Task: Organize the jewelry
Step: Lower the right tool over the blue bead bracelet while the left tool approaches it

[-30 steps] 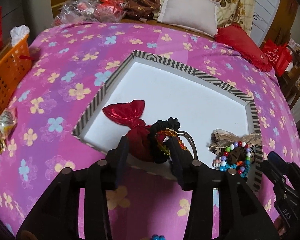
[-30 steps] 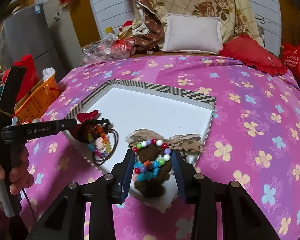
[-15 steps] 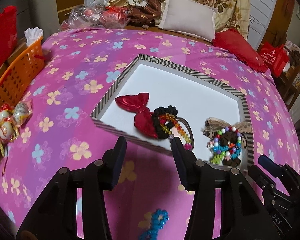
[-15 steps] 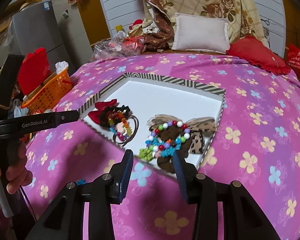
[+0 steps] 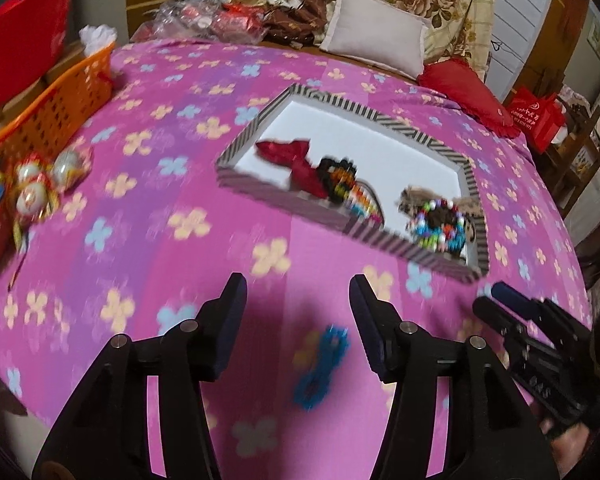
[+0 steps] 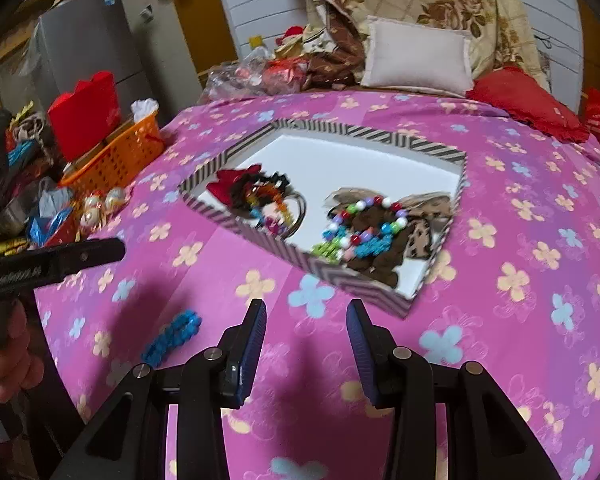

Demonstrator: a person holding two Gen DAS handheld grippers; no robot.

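Observation:
A striped-rim white tray (image 5: 396, 124) (image 6: 364, 134) lies on the pink flowered bedspread. In it are a red bow (image 5: 290, 158) (image 6: 230, 184), a black scrunchie with a bead string (image 5: 340, 184) (image 6: 266, 200), and a multicoloured bead bracelet on brown fabric (image 5: 438, 222) (image 6: 360, 228). A blue bead bracelet (image 5: 320, 364) (image 6: 172, 336) lies on the bedspread in front of the tray. My left gripper (image 5: 298, 312) is open and empty above it. My right gripper (image 6: 306, 330) is open and empty, to the right of that bracelet.
An orange basket (image 5: 56, 100) (image 6: 116, 156) and foil-wrapped trinkets (image 5: 40, 188) (image 6: 98, 204) sit at the left edge of the bed. A white pillow (image 6: 418, 56) and a red cushion (image 6: 528, 102) lie at the far side.
Both grippers have pulled back from the tray towards the near edge of the bed. The blue bead bracelet has come into view below them. Both stay open.

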